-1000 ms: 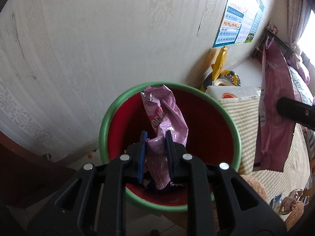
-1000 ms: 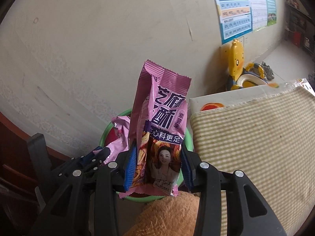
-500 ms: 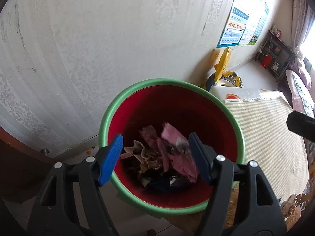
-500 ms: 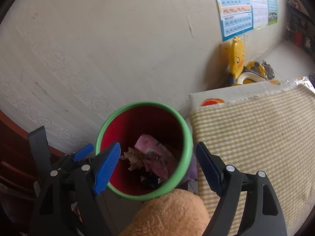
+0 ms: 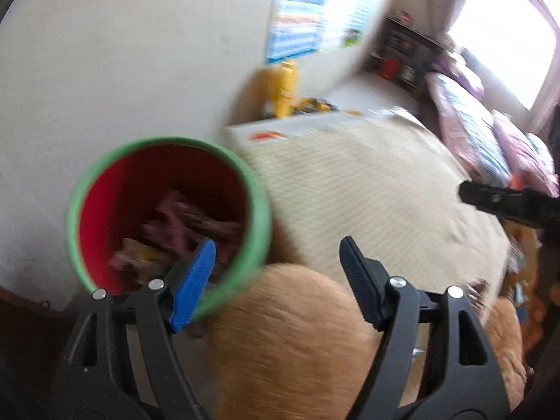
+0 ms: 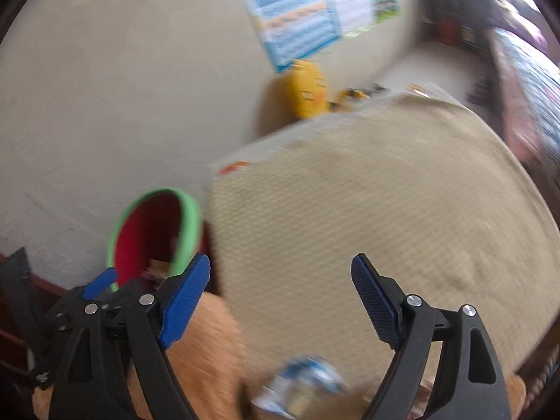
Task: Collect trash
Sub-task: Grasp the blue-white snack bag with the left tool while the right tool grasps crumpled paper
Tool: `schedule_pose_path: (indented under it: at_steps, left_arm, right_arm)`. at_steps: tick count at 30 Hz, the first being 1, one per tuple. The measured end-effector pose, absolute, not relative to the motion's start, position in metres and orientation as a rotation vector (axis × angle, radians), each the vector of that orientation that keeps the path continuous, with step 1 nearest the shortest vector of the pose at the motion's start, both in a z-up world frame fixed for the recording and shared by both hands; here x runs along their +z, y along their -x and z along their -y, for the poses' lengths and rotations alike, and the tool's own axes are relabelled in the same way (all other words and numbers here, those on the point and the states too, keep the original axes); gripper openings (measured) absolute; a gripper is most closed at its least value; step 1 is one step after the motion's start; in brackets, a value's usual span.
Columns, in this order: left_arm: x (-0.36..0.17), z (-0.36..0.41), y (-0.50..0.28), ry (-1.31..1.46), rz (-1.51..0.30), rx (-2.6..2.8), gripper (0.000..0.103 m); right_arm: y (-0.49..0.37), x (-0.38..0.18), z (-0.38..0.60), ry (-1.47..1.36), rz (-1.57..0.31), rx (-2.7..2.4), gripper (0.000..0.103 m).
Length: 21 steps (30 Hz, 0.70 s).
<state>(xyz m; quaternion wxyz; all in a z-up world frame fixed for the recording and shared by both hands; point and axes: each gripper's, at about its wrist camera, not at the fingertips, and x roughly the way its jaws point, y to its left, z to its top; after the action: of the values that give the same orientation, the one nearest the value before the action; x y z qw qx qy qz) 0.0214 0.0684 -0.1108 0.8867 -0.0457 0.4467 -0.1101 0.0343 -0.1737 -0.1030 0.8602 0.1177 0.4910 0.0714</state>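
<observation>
A red bin with a green rim [image 5: 257,206] stands by the wall and holds pink and purple wrappers [image 5: 189,224]. My left gripper [image 5: 276,276] is open and empty, to the right of the bin over an orange plush [image 5: 290,336]. My right gripper [image 6: 280,297] is open and empty over the checked cloth [image 6: 367,210]. The bin also shows in the right wrist view [image 6: 190,224] at lower left. A blue and white wrapper [image 6: 304,385] lies below the right gripper, blurred.
A table under the beige checked cloth [image 5: 367,192] sits right of the bin. A yellow toy [image 6: 308,87] stands by the wall under a poster [image 6: 297,31]. A bed with pink bedding [image 5: 490,129] is at the far right. Both views are motion-blurred.
Both grippers opened and dropped their pink wrappers into the bin, then swung right, away from the bin and over the plush and cloth.
</observation>
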Motion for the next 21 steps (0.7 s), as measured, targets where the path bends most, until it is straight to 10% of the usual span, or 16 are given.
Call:
schedule_pose_path:
  at_steps: [13, 17, 21]
  left_arm:
    - [-0.157, 0.054, 0.021, -0.014, -1.128, -0.444, 0.083]
    - [-0.18, 0.075, 0.021, -0.12, -1.181, -0.418, 0.083]
    - [-0.192, 0.086, 0.021, -0.15, -1.217, -0.45, 0.054]
  right_arm:
    - [0.063, -0.187, 0.257, -0.416, -1.222, 0.025, 0.086]
    - [0.066, -0.191, 0.258, -0.448, -1.199, 0.073, 0.063]
    - [0.071, -0.181, 0.261, -0.444, -1.137, 0.076, 0.054]
